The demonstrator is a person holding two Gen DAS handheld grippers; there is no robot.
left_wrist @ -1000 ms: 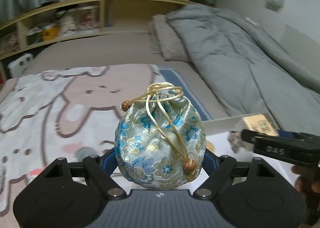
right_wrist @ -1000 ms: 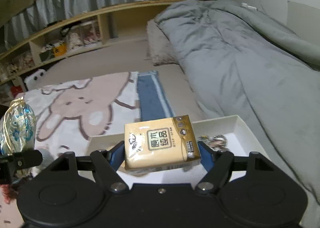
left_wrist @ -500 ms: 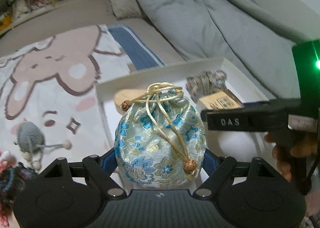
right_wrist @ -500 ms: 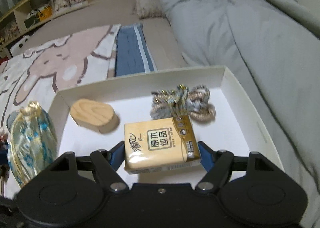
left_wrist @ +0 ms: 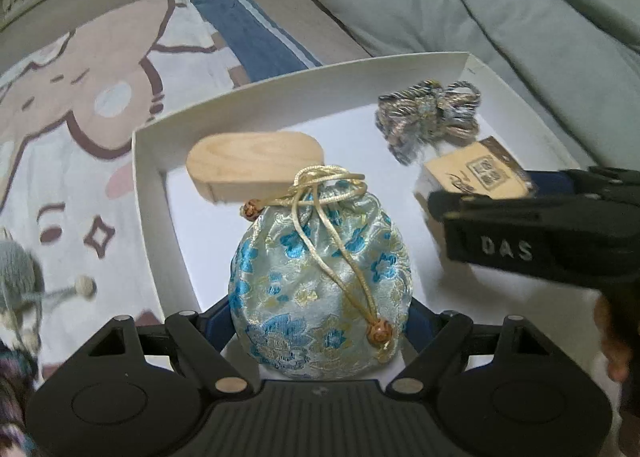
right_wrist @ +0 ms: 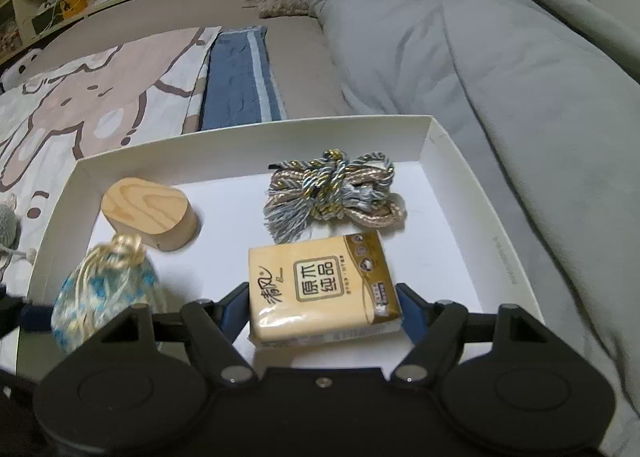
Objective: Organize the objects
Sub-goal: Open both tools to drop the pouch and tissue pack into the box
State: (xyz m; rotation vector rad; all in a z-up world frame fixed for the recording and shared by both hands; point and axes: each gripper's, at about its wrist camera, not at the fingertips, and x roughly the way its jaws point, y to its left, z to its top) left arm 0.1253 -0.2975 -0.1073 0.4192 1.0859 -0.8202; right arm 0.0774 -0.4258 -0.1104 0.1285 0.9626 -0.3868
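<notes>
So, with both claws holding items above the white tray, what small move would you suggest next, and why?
Probably lower the left claw slightly, then release the brocade pouch. It hangs over bare floor of the white tray, in front of the wooden block, well apart from the tissue pack.

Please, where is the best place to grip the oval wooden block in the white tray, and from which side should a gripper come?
Grip the oval wooden block across its narrow width, fingers on the two long flat sides, coming straight down from above. It lies flat near the shallow white cardboard tray's far left corner, its broad top face up. The curved ends would likely slip, and the tray wall blocks a low sideways approach.
</notes>
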